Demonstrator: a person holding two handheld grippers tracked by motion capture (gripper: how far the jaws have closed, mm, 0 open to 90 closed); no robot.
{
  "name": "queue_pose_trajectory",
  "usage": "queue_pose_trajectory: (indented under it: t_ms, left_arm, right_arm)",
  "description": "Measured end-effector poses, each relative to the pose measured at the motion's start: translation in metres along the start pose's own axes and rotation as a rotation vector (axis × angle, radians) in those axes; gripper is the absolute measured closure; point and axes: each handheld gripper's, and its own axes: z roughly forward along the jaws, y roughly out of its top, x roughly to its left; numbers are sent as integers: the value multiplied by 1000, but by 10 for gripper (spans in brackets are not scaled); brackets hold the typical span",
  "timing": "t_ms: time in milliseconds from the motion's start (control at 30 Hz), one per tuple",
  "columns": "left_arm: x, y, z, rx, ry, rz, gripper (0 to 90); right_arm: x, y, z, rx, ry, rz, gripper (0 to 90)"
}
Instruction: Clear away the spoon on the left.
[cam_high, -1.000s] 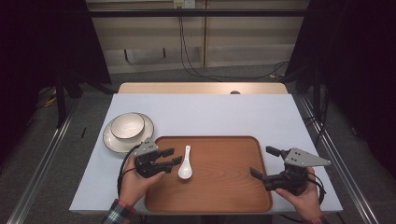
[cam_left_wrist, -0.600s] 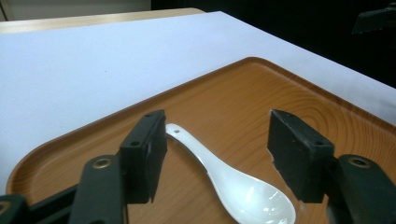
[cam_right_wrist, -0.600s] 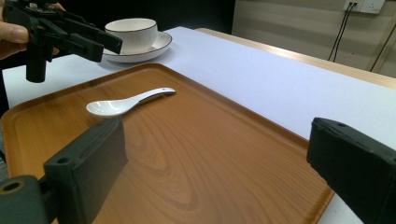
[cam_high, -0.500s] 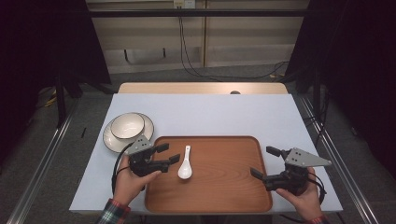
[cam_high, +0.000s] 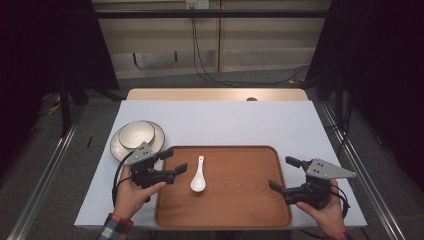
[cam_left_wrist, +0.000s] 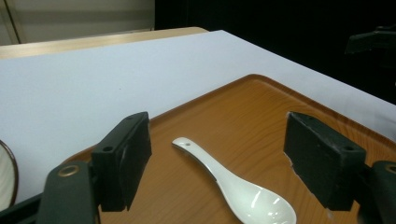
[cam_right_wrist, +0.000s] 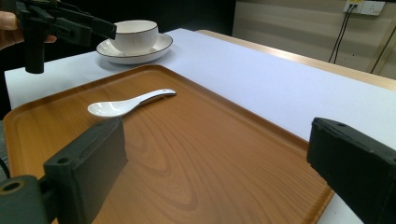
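A white ceramic spoon (cam_high: 198, 176) (cam_left_wrist: 226, 185) (cam_right_wrist: 124, 104) lies on a brown wooden tray (cam_high: 240, 200) (cam_left_wrist: 261, 102) (cam_right_wrist: 196, 154), bowl end nearest me. My left gripper (cam_high: 175, 163) (cam_left_wrist: 219, 163) is open at the tray's left edge, jaws pointing right at the spoon and apart from it. My right gripper (cam_high: 285, 174) (cam_right_wrist: 215, 168) is open over the tray's right edge, nothing between its jaws. A white bowl (cam_high: 136, 133) (cam_right_wrist: 135, 32) sits in a white plate (cam_high: 119, 148) (cam_right_wrist: 154, 50) left of the tray.
The tray rests on a pale grey mat (cam_high: 220, 122) over a wooden table (cam_high: 215, 94). Cables (cam_high: 200, 55) hang along the back wall. Metal rails (cam_high: 45, 170) run beside the table on both sides.
My left gripper has drawn back toward the tray's left edge and slightly away from the spoon. The right gripper and the spoon have stayed put.
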Motion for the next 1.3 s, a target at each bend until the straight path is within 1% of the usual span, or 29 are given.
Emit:
queue_pose_trajectory:
  t_ms: [33,67,133,167,200,267,300,433,467,500,567,600,633,667,700,733,767,800,867,900,933,967,1033,1067,1100,1167,1233,1267,1300]
  left_arm:
    - [1,0,0,-9,-8,-4,210]
    - [0,1,-1,-3,15,-6,203]
    - [0,1,-3,-7,25,-7,195]
    - [2,1,-3,-5,12,0,194]
    - [1,1,-4,-4,31,-2,190]
    - [2,1,-5,-4,31,-1,186]
    - [3,2,-5,0,27,1,180]
    - [5,2,-7,0,39,-8,157]
    - [5,2,-8,-3,39,-21,154]
    - [6,2,-8,-2,25,-18,148]
    - [8,2,-9,-7,19,-19,142]
    - [8,2,-10,-5,40,-27,138]
    - [10,2,-10,-10,22,-24,128]
    - [10,2,-11,-5,44,-23,122]
    - [10,2,-12,-14,51,-32,115]
    - [10,3,-12,-20,45,-41,109]
    - [11,3,-14,-20,49,-42,103]
    - [12,3,-14,-23,41,-39,97]
    - [13,4,-16,-27,55,-45,81]
    - [14,3,-17,-30,44,-44,73]
    - [14,3,-18,-26,53,-39,66]
    - [14,3,-18,-30,54,-42,61]
    - [16,3,-20,-24,44,-26,48]
    - [17,3,-21,-18,47,-25,44]
    - [17,3,-21,-26,44,-29,37]
    - [18,3,-23,-23,41,-23,29]
    - [19,2,-25,-26,39,-27,20]
    - [20,2,-26,-21,38,-11,15]
    - [20,2,-26,-26,31,-19,13]
  right_arm:
    - [0,0,0,0,0,-3,44]
    - [0,0,0,-2,0,-4,44]
    - [0,0,0,2,3,-1,44]
    - [0,0,0,0,3,-3,44]
    - [0,0,-1,1,4,-2,44]
    - [-1,0,0,-3,6,-3,44]
    - [-1,0,-1,-2,-1,-2,44]
    - [-1,0,-2,1,-8,-7,43]
    - [-1,0,-2,2,-4,-5,43]
    - [-1,0,-2,2,-5,-6,43]
    - [-2,0,-2,3,-5,-6,43]
    - [-2,0,-2,3,-5,-6,43]
    - [-2,0,-2,-1,-4,-1,43]
    - [-2,0,-2,0,-4,0,43]
    - [-2,0,-3,-1,-3,-2,43]
    - [-2,0,-3,-5,-6,3,43]
    - [-2,0,-3,-6,-5,1,43]
    - [-2,0,-3,-5,-4,1,43]
    - [-3,0,-3,-4,-4,1,43]
    - [-3,0,-4,-5,-4,6,44]
    - [-3,0,-4,-5,-3,7,44]
    - [-3,0,-4,-3,-7,7,44]
    - [-3,0,-4,-5,-5,7,44]
    - [-3,0,-4,-5,-6,5,44]
    - [-3,0,-4,-3,-10,1,44]
    - [-4,0,-5,-6,-11,0,44]
    - [-4,0,-5,-10,-14,1,45]
    - [-4,0,-5,-9,-15,1,44]
    - [-4,0,-5,-8,-15,6,45]
